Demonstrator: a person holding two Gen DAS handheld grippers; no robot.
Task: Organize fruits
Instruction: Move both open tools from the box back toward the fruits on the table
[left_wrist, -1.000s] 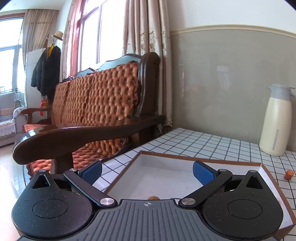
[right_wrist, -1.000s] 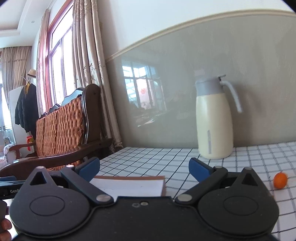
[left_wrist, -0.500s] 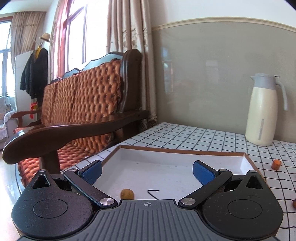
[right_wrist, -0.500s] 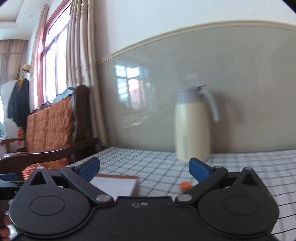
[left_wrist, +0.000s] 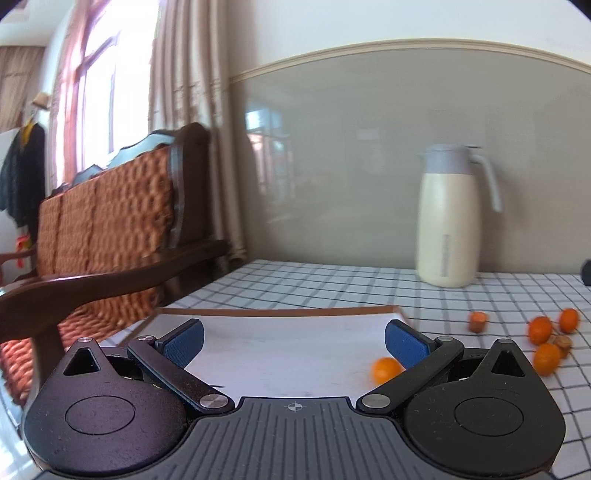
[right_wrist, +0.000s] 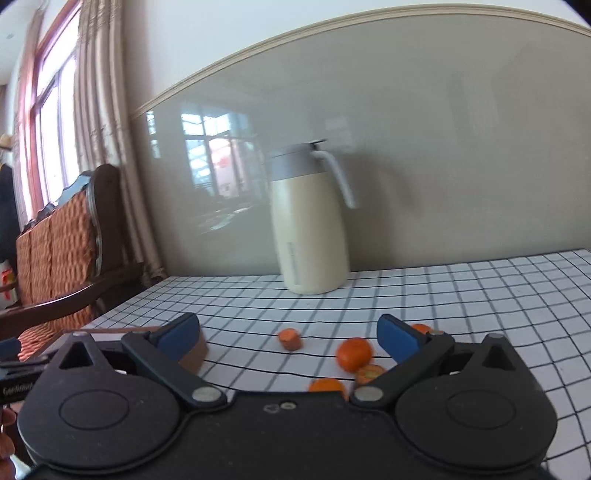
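Left tool: pads apart, empty, over white tray. One orange fruit inside tray at 3 o'clock, beside right pad. Right tool: pads apart, empty, above checked worktop. Loose fruits on worktop between pads, toward 2 o'clock. Cream jug at 12 o'clock.

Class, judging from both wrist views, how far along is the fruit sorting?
Done: one small orange fruit lies in the shallow brown-edged white tray. In hand: nothing; left gripper and right gripper are open. Left: several orange fruits sit on the checked tablecloth beside the tray.
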